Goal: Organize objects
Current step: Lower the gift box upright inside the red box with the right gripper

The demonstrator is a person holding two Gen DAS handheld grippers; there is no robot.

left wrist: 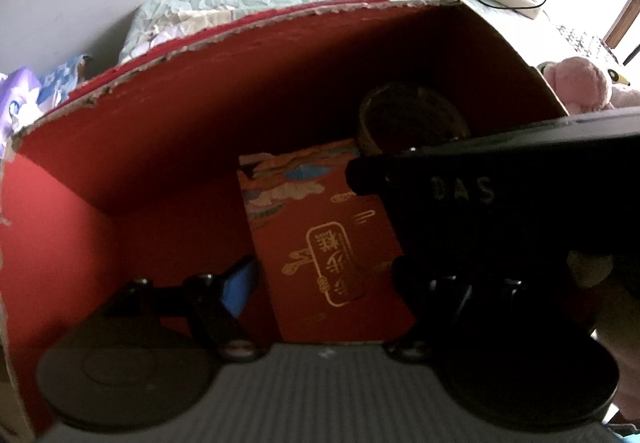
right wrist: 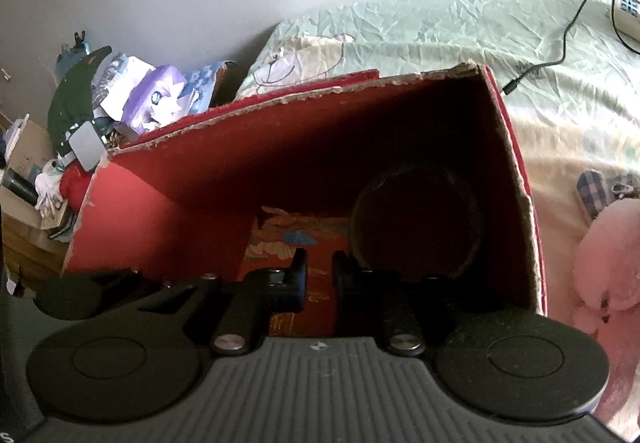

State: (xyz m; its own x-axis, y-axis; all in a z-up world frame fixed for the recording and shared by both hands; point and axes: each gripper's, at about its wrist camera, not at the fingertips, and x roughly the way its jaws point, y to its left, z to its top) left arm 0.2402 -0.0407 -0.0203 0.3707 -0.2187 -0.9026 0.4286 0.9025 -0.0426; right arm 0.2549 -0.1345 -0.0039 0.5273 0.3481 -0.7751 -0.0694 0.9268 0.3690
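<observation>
the left gripper (left wrist: pixel 320 275) is hanging wide open over a red packet (left wrist: pixel 320 243) lying flat inside the red box (right wrist: pixel 168 211) on the bed (right wrist: pixel 440 39). the right gripper (right wrist: pixel 320 263), fingers nearly closed and empty, is hovering above the packet beside a round tin (right wrist: pixel 416 223).
</observation>
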